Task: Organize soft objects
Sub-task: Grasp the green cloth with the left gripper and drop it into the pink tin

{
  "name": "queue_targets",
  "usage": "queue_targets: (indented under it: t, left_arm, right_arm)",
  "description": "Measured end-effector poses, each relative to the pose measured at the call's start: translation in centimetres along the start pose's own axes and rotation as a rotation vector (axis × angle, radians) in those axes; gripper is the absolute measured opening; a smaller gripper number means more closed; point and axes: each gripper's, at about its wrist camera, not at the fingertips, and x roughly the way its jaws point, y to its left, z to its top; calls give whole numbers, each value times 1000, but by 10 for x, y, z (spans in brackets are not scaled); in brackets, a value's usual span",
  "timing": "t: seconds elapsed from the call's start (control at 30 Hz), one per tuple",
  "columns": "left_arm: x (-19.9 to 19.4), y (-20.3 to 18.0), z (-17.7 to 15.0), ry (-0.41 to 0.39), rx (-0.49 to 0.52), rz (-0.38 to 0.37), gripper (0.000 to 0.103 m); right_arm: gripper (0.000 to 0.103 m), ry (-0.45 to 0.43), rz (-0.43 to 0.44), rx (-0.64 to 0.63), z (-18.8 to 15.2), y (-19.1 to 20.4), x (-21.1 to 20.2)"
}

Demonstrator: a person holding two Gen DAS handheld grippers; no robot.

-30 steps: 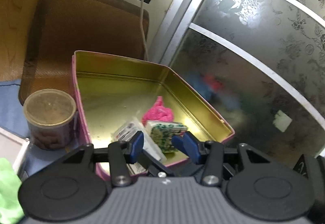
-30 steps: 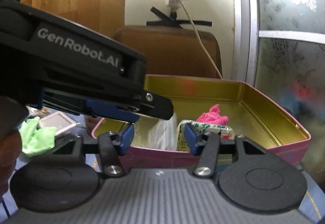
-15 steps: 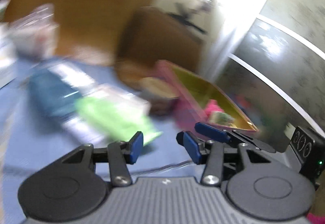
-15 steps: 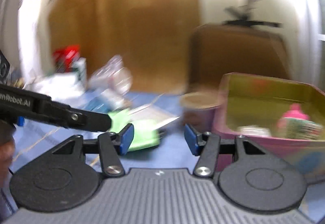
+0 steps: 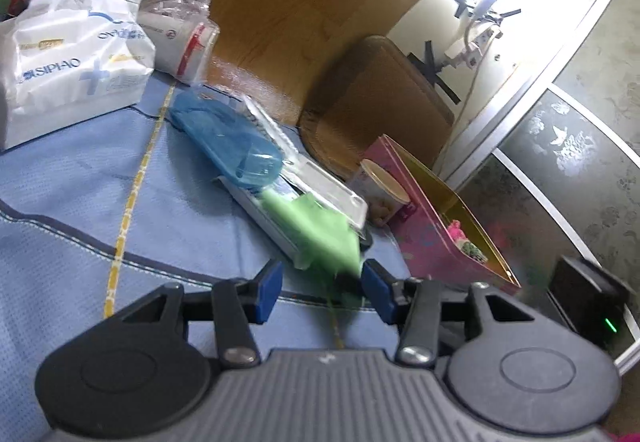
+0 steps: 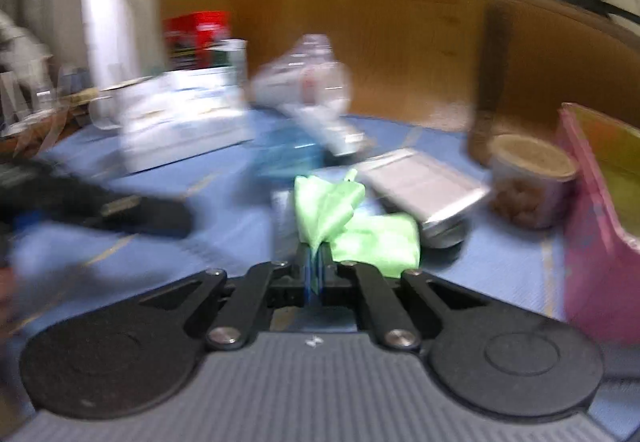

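A light green cloth (image 6: 344,219) lies on the blue table cover, partly over a silver tray (image 6: 428,187). My right gripper (image 6: 314,274) is shut on a corner of this cloth. In the left wrist view the green cloth (image 5: 316,230) drapes off the tray (image 5: 320,181) just ahead of my open left gripper (image 5: 322,288), which holds nothing. The pink tin (image 5: 436,217) with gold inside stands to the right and holds a pink knitted piece (image 5: 454,232) and a patterned soft item (image 5: 472,250).
A round lidded cup (image 5: 384,189) stands beside the tin. A blue plastic case (image 5: 228,139), a white tissue pack (image 5: 72,57), a clear bag (image 5: 180,37) and a brown cushion (image 5: 376,101) lie further back. Frosted glass doors (image 5: 560,161) are on the right.
Both grippers swung left from the pink tin to the green cloth. The right gripper went from open to shut on the cloth. The left gripper stayed open.
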Motion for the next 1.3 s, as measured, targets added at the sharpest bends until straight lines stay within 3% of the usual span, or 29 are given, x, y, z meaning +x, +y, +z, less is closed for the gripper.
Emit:
queue_targets:
  t: [0.13, 0.2, 0.27, 0.37, 0.5, 0.6, 0.63, 0.67, 0.7, 0.73, 0.87, 1.13, 1.3]
  left_arm:
    - [3, -4, -5, 12, 30, -1, 46]
    - [4, -3, -7, 21, 31, 21, 46]
    - [-1, -1, -8, 23, 27, 26, 46]
    - [-13, -1, -9, 10, 53, 54, 46]
    - [-21, -5, -11, 33, 84, 58, 46]
    - [-11, -9, -19, 85, 106, 70, 43]
    - [-4, -9, -22, 113, 102, 71, 40]
    - [1, -7, -24, 137, 88, 57, 27]
    - [7, -7, -26, 170, 65, 16, 16]
    - [10, -12, -27, 168, 56, -8, 18]
    - [27, -48, -18, 160, 172, -16, 17]
    - [88, -151, 14, 134, 400, -192, 17]
    - [148, -203, 19, 161, 491, -247, 18]
  right_arm:
    - [8, 18, 154, -30, -17, 33, -23]
    - [20, 21, 158, -43, -24, 40, -26]
    - [56, 12, 115, -43, -28, 40, -29]
    - [66, -13, 78, -26, -29, 32, -37]
    - [76, 19, 92, -1, -35, 26, -35]
    - [73, 49, 78, -15, -42, 30, -24]
    - [57, 36, 66, -35, -43, 31, -23]
    - [27, 25, 44, -64, -45, 33, -24]
    - [14, 16, 37, -81, -45, 32, -25]
    - [10, 21, 59, -64, -43, 30, -26]
    - [9, -56, -23, -49, -43, 18, -44]
    - [9, -312, -308, 45, -35, -43, -103]
    - [10, -354, -448, 120, -28, -95, -113]
